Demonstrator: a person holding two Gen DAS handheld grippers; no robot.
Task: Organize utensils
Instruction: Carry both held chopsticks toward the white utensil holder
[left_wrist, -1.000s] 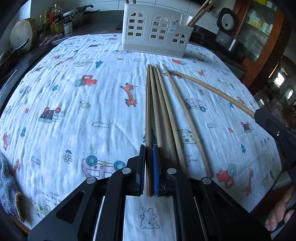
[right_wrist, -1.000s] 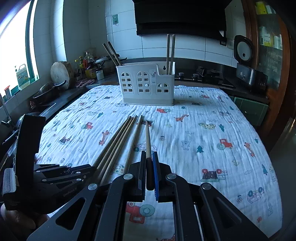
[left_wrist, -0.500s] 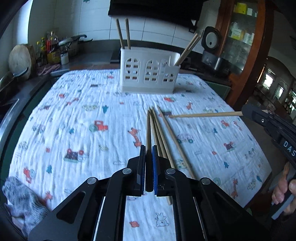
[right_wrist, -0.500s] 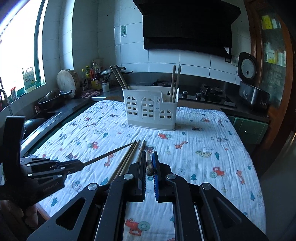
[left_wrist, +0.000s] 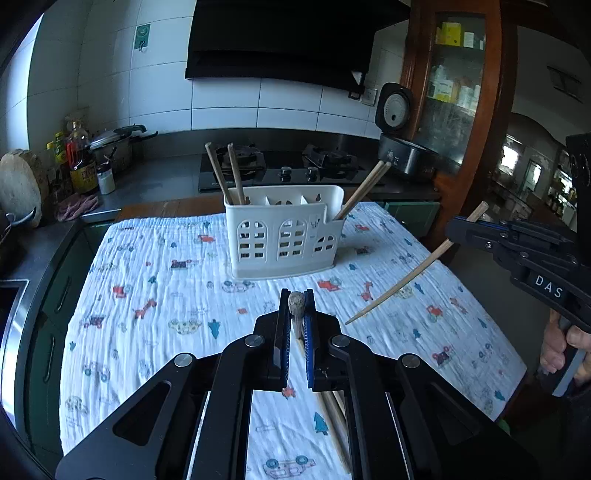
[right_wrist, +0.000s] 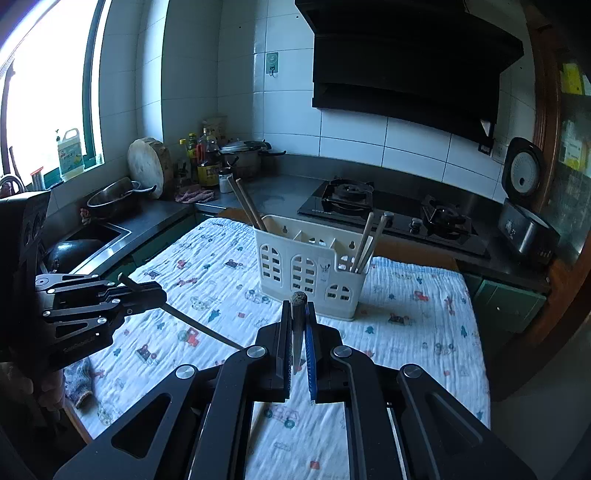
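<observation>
A white slotted utensil holder (left_wrist: 283, 234) (right_wrist: 310, 266) stands on the patterned cloth, with two chopsticks at each end. My left gripper (left_wrist: 296, 306) is shut on a wooden chopstick (left_wrist: 296, 303), lifted and seen end-on; it also shows in the right wrist view (right_wrist: 147, 295) with the chopstick (right_wrist: 199, 326) slanting down. My right gripper (right_wrist: 297, 308) is shut on another chopstick (right_wrist: 298, 301), also seen from the left wrist view (left_wrist: 461, 227) slanting down over the cloth (left_wrist: 402, 282). Loose chopsticks (left_wrist: 332, 417) lie on the cloth below my left gripper.
A table with a white printed cloth (left_wrist: 155, 295) sits before a counter with a gas hob (right_wrist: 391, 210), a rice cooker (right_wrist: 524, 221), bottles (left_wrist: 79, 162) and a sink (right_wrist: 92, 236). A grey rag (right_wrist: 79, 380) lies at the cloth's left edge.
Both grippers have lifted their chopsticks off the cloth and tilted them up, so each now points down toward the table. The holder now appears farther below and ahead.
</observation>
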